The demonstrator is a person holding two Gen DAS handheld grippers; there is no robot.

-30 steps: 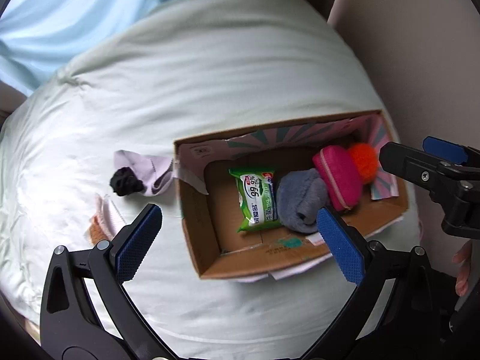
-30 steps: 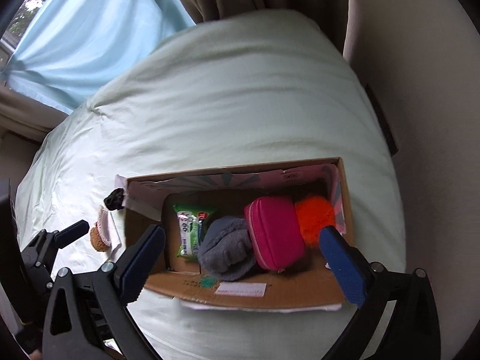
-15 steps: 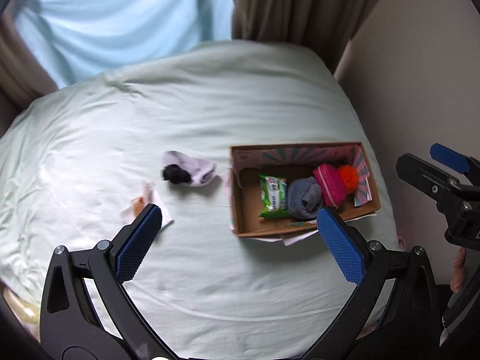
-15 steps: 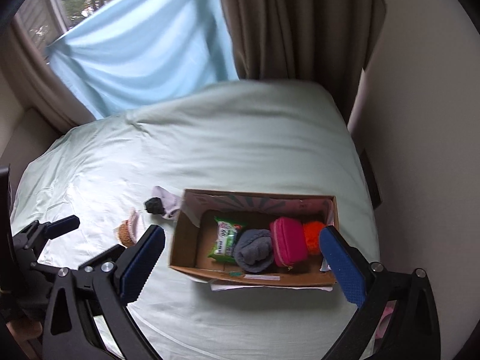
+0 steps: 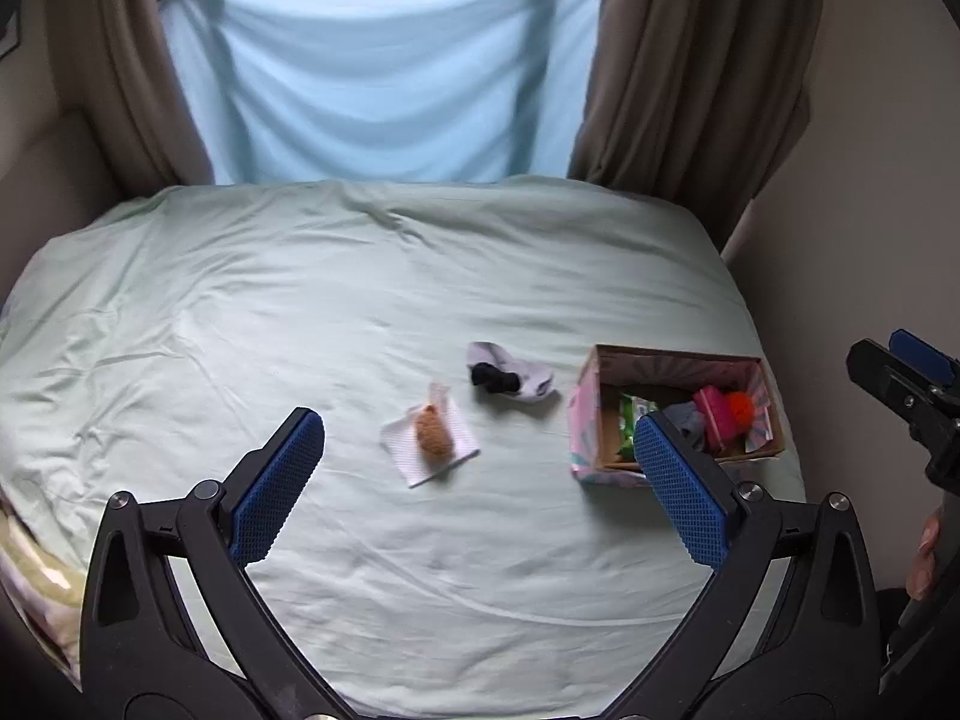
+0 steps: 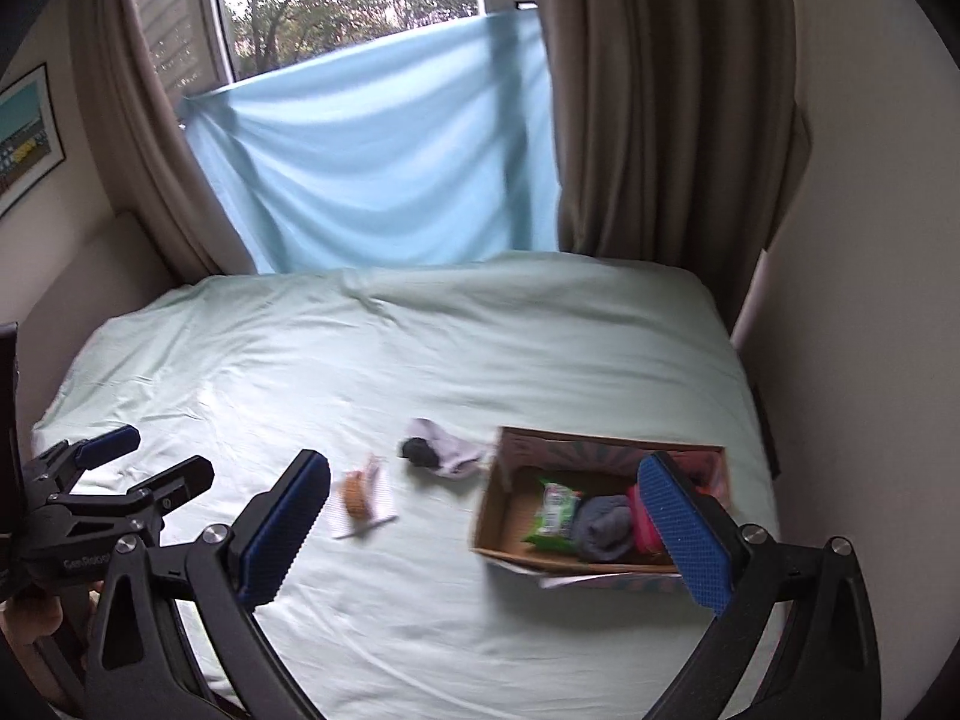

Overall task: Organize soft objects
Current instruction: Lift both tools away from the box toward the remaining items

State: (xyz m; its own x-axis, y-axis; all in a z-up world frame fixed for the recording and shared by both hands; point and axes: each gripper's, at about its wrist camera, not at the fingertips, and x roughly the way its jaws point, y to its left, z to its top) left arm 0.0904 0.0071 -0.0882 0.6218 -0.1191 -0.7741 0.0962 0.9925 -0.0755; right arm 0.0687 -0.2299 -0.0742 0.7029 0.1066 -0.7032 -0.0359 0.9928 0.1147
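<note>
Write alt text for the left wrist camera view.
An open left gripper hangs above a pale green bed, empty. A cardboard box at right holds soft items; a brown plush on white cloth and a black-and-white sock bundle lie loose beside it.

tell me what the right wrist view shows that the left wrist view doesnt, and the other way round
Only the right wrist view shows the trees through the window, a framed picture on the wall, and the left gripper from the side.

Only the left wrist view shows the orange pom-pom in the cardboard box and the right gripper's tip.

Both show the bed, box, green packet, grey cloth, pale sock and brown item on white paper.
</note>
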